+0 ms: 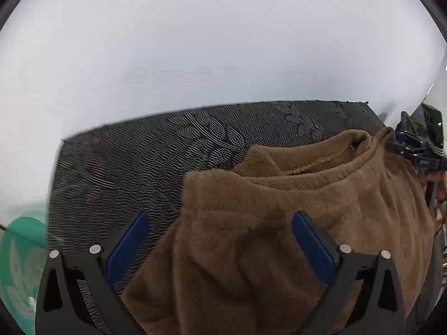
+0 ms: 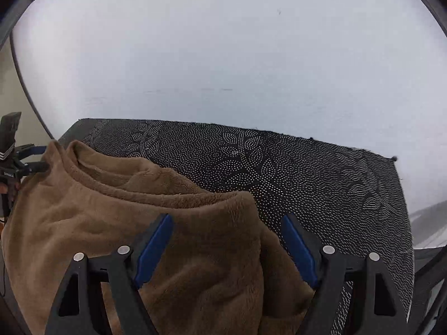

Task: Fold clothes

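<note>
My left gripper point(image 1: 220, 247) and right gripper point(image 2: 226, 247) stand spread over the brown fleece sweater point(image 1: 279, 223), collar pointing away.

L gripper point(image 1: 219, 240) jaws apart over brown fleece garment point(image 1: 293, 209) on dark patterned mat point(image 1: 125, 167); R gripper point(image 1: 413, 148) far right.
</note>
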